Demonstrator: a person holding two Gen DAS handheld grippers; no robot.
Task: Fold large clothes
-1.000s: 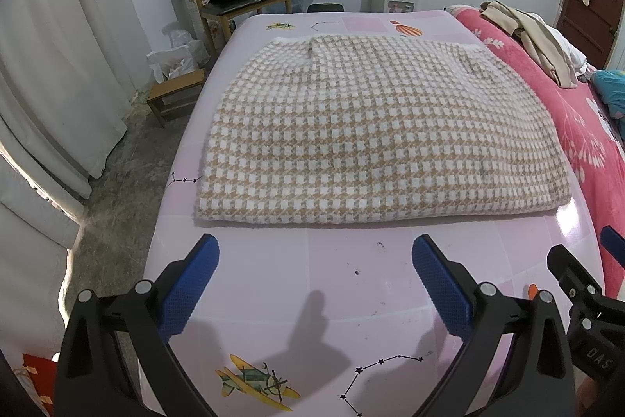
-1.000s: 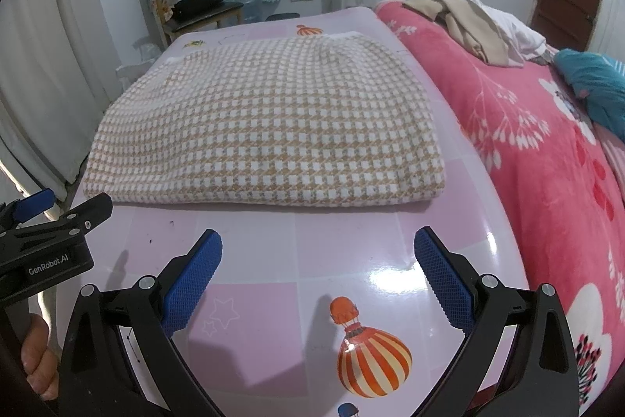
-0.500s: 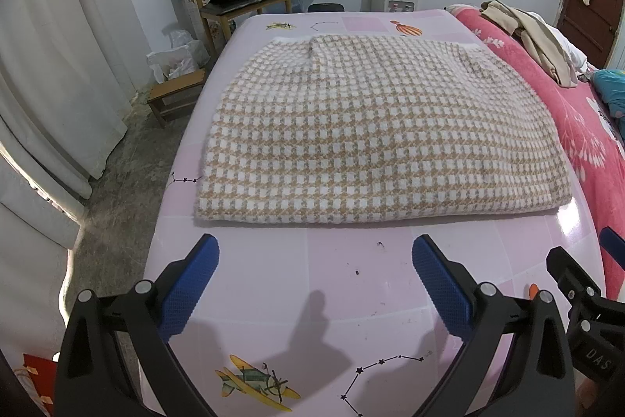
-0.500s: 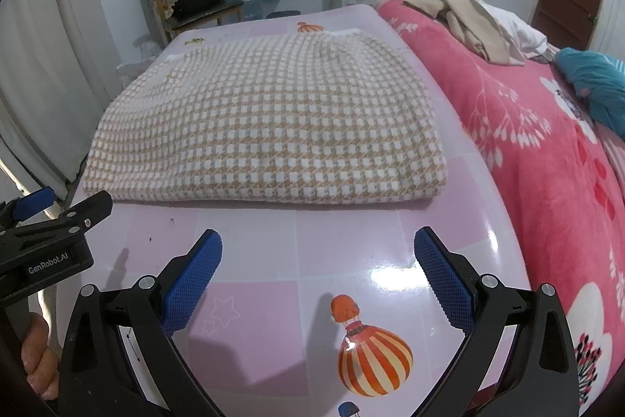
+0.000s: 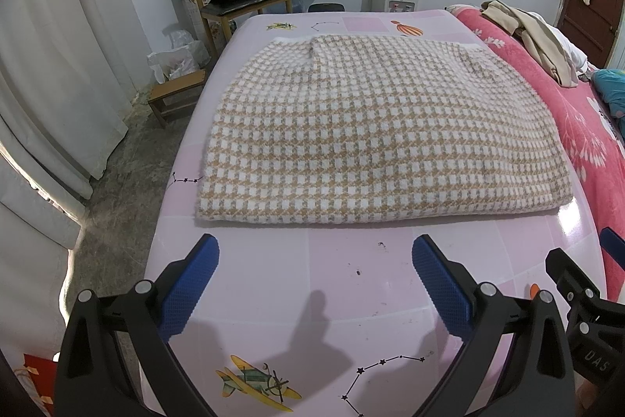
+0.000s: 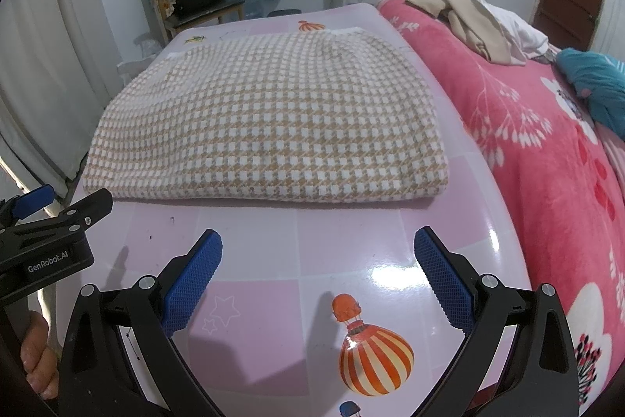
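A tan-and-white checked garment (image 5: pixel 375 131) lies folded into a flat rectangle on the pink table (image 5: pixel 312 284); it also shows in the right wrist view (image 6: pixel 273 127). My left gripper (image 5: pixel 314 260) is open and empty, just short of the garment's near edge. My right gripper (image 6: pixel 318 253) is open and empty, also in front of the near edge, toward the garment's right corner. The left gripper's body (image 6: pixel 50 241) shows at the left of the right wrist view.
A pink floral bed (image 6: pixel 547 143) runs along the table's right side with beige clothes (image 6: pixel 468 22) and a teal item (image 6: pixel 593 81) on it. A wooden chair (image 5: pixel 242 2), a small stool (image 5: pixel 175 96) and curtains (image 5: pixel 58 65) stand at the left.
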